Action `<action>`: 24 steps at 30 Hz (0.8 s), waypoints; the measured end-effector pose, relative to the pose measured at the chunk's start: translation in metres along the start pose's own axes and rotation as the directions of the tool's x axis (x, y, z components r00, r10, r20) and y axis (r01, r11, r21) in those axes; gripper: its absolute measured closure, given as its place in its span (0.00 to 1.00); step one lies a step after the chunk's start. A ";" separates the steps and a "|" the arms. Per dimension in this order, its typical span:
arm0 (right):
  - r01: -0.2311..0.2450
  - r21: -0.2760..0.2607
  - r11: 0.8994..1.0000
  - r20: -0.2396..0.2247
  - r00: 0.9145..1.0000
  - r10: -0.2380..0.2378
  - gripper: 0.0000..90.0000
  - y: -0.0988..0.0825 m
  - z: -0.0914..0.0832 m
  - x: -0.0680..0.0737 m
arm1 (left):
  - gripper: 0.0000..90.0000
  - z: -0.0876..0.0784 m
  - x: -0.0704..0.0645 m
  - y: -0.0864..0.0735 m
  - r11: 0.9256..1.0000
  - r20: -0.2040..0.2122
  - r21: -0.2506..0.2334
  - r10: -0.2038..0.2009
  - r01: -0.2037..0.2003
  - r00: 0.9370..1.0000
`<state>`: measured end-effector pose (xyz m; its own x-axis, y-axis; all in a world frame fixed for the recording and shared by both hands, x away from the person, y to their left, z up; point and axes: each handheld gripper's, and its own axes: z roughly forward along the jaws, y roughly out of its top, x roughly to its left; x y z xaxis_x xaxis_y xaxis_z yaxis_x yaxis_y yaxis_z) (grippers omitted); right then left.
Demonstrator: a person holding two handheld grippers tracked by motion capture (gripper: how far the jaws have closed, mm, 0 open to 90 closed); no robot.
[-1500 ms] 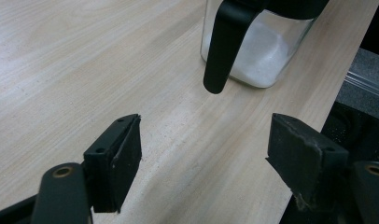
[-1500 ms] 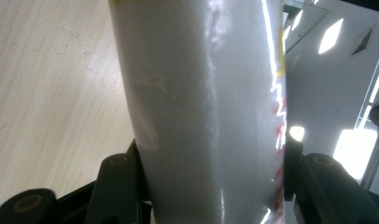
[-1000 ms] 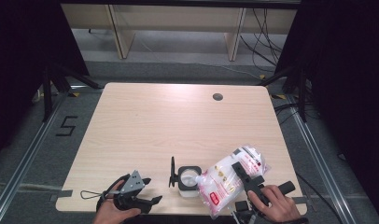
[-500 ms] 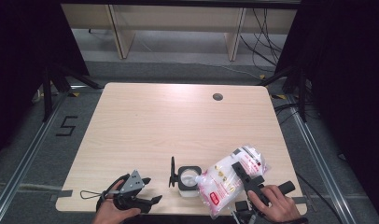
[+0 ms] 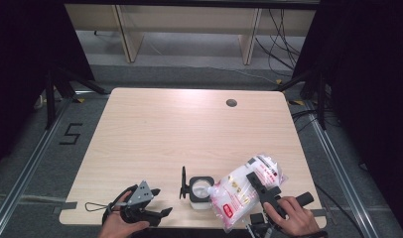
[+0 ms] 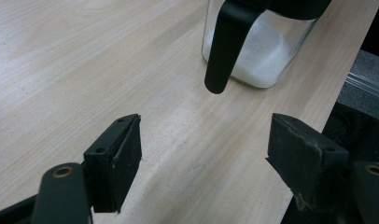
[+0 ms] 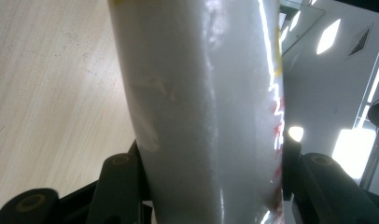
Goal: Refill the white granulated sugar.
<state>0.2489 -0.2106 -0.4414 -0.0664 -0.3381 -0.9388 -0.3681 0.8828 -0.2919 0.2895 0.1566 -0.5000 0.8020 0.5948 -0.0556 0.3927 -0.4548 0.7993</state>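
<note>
Right gripper [image 5: 259, 184] clamps the white bag [image 5: 243, 187] mid-body, tilted over the jar [image 5: 200, 191] so its low corner feeds the mouth, probably pouring. Left gripper [image 5: 159, 202] sits left of the jar, jaws wide, empty, likely ready to steady it.

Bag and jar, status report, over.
Right gripper clamped on bag, tilted over jar. Left gripper open, empty. Nothing in the way.

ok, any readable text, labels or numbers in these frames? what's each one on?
"5": black tape marking on the floor, left of the table.
Bag in the right gripper: red label patch and red print near its top, too small and blurred to read.
Right gripper view: red and yellow print on the bag, unreadable.
Nothing else.
</note>
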 end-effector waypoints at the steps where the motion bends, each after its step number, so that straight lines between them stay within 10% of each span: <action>1: 0.000 0.000 1.000 0.000 1.000 0.000 0.58 0.000 0.000 0.000 | 0.29 -0.001 -0.001 0.000 1.000 0.000 0.006 -0.004 0.004 1.000; 24: -0.023 0.016 1.000 -0.002 1.000 0.023 0.59 -0.001 0.000 0.002 | 0.29 -0.002 -0.001 0.000 1.000 -0.012 0.019 -0.020 0.020 1.000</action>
<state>0.2487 -0.2123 -0.4434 -0.0770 -0.3182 -0.9449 -0.3516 0.8955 -0.2729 0.2877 0.1570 -0.4991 0.7886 0.6115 -0.0641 0.4171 -0.4553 0.7866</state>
